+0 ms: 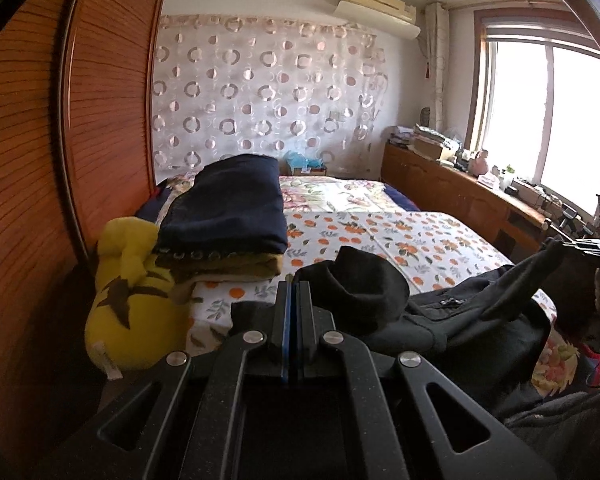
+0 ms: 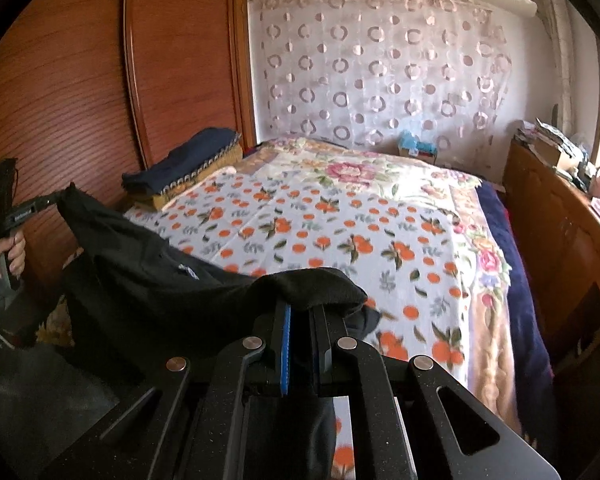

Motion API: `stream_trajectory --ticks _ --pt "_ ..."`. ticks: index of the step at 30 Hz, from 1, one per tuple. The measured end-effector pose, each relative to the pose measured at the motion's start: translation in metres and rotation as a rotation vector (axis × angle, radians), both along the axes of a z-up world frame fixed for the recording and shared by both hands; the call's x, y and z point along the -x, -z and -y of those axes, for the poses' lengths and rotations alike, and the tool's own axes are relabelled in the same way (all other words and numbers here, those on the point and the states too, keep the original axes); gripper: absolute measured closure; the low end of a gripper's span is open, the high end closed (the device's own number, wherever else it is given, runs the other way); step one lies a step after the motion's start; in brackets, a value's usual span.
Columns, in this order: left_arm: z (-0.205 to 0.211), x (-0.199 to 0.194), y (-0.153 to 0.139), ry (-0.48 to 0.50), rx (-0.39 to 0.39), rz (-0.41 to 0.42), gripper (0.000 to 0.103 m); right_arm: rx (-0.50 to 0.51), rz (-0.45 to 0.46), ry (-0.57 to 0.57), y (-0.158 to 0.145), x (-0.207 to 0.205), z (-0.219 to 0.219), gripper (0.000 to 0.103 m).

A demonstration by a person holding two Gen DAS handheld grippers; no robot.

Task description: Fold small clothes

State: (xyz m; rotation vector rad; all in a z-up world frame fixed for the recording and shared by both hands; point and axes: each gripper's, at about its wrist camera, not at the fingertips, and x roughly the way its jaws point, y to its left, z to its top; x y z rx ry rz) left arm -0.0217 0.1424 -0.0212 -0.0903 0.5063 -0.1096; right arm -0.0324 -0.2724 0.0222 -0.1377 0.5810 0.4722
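Across the left wrist view, the left gripper (image 1: pixel 296 312) sits at six o'clock, its jaws pressed together on an edge of the black garment (image 1: pixel 452 316), whose bunched corner rises just past the fingertips. The cloth stretches toward three o'clock, where the right gripper (image 1: pixel 580 246) pinches its far corner. It hangs slack between the two, over the near end of the orange-print bedsheet (image 1: pixel 400 236). At ten o'clock a folded stack (image 1: pixel 224 216) of a navy piece on a mustard one lies on the bed, beside a yellow plush toy (image 1: pixel 128 292). I judge those as finished pieces and this garment as barely begun: lifted by two corners, no fold yet made.

From the right wrist view, the right gripper (image 2: pixel 300 344) at six o'clock is narrowly closed on a black fold that drapes over its tips. At nine o'clock the left gripper (image 2: pixel 40 204), in a person's hand (image 2: pixel 8 256), grips the opposite corner. A small box (image 2: pixel 418 150) at one o'clock holds something blue; what it is I cannot tell.
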Motion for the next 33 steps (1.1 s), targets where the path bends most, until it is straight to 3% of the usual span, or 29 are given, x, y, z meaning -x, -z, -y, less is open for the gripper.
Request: stream_trajectory --ticks 2,7,12,14,15,16,21,24,33 --pt "0.0 0.003 0.008 0.01 -0.005 -0.011 0.1 -0.025 -0.053 -0.016 0.011 0.002 0.001 0.096" --pt "0.004 -0.009 0.031 -0.005 -0.013 -0.07 0.1 0.022 -0.143 0.041 0.056 -0.009 -0.001 0.096" --pt "0.006 -0.012 0.033 -0.009 -0.051 -0.078 0.098 0.033 -0.148 0.052 0.052 -0.011 -0.004 0.096" --pt "0.004 -0.015 0.032 -0.012 -0.056 -0.076 0.082 0.046 -0.138 0.042 0.048 -0.01 -0.005 0.092" --pt "0.002 -0.017 0.032 -0.011 -0.055 -0.073 0.066 0.055 -0.128 0.04 0.044 -0.01 -0.007 0.087" --pt "0.001 -0.019 0.031 -0.01 -0.055 -0.068 0.059 0.06 -0.119 0.038 0.04 -0.007 -0.007 0.086" --pt "-0.003 -0.034 0.031 -0.019 -0.098 -0.075 0.039 0.097 -0.084 0.06 0.034 -0.001 0.001 0.066" --pt "-0.008 -0.047 0.032 -0.022 -0.102 -0.089 0.033 0.108 -0.065 0.082 0.029 -0.002 0.007 0.06" --pt "-0.016 -0.082 0.046 -0.002 -0.114 -0.155 0.033 0.101 -0.096 0.087 0.047 -0.033 0.006 0.059"
